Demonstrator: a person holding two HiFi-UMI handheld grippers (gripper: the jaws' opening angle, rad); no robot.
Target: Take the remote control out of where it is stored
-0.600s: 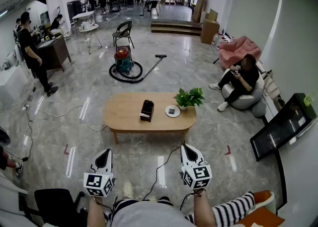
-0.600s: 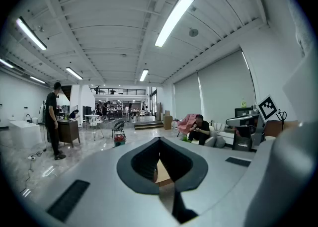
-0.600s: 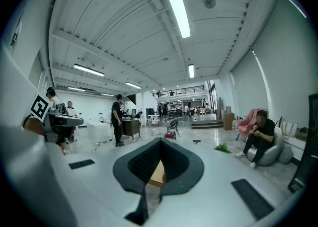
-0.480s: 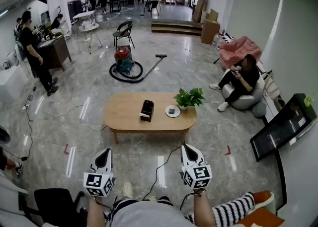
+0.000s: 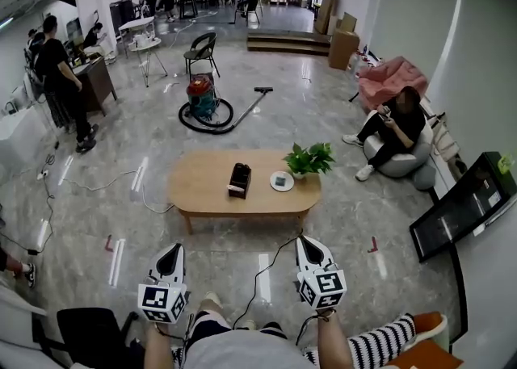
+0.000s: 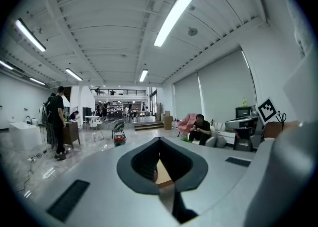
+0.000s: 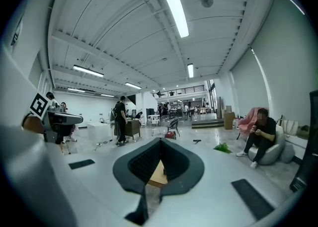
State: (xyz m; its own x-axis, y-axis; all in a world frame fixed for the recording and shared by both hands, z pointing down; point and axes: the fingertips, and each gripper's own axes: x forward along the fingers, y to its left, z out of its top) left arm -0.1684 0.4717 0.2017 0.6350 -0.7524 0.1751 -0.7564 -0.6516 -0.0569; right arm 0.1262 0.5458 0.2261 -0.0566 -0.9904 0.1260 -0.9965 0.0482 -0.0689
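**Remote control: approach stage**

We stand well short of the wooden table (image 5: 202, 190). Its black holder (image 5: 239, 179) presumably stores the remote, which we cannot see. Left gripper (image 5: 171, 249) and right gripper (image 5: 308, 241) are clenched and empty. Next we must walk up and open one.

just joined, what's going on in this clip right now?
A person stands back from the wooden coffee table, one hand-held gripper in each hand. The left hand-held gripper and right hand-held gripper are both shut and empty, pointed toward the table across open floor. On the table sit a black box, probably the storage, a white dish and a potted plant. The remote can't be made out from here.
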